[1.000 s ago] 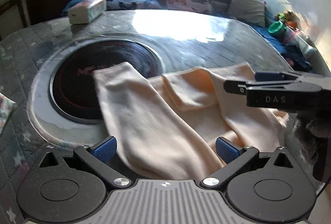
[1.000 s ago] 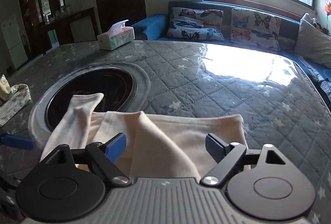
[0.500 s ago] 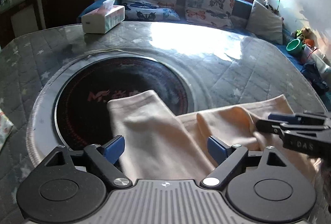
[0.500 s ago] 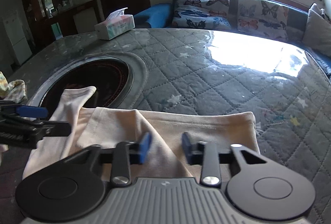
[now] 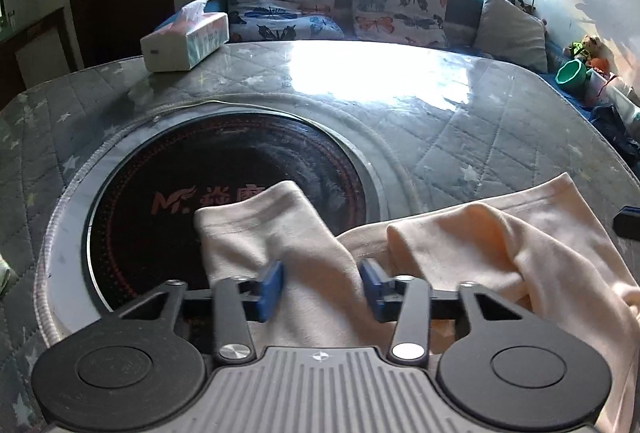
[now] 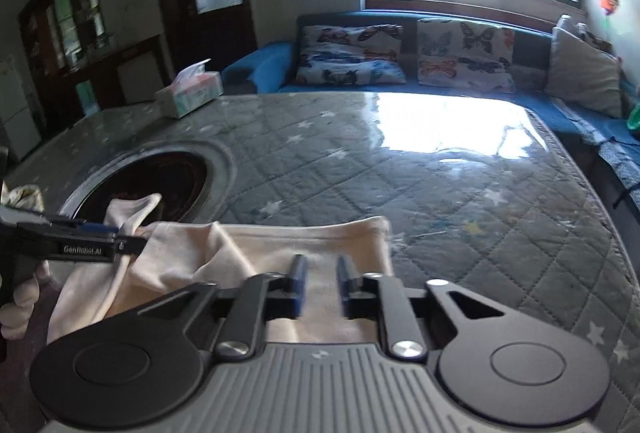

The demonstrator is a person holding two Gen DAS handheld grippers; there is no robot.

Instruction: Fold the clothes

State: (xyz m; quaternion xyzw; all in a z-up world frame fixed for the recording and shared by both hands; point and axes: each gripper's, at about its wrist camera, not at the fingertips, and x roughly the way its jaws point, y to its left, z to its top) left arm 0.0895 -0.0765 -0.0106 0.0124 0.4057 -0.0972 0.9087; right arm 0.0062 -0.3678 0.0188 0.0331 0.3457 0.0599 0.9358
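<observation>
Cream garment (image 5: 460, 257) on bench (image 6: 440, 173) | sleeve (image 5: 276, 233) runs straight ahead between left gripper (image 5: 322, 287) pads, jaws just narrowed | right gripper (image 6: 320, 283) half-closed over hem, just reopening, grip unclear

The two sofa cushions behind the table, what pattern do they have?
Butterflies on the white sofa cushions, clearest in the left wrist view.

left gripper (image 5: 320, 287): closing on sleeve (image 5: 280, 233) | right gripper (image 6: 320, 285): reopening over garment (image 6: 280, 245)
</observation>
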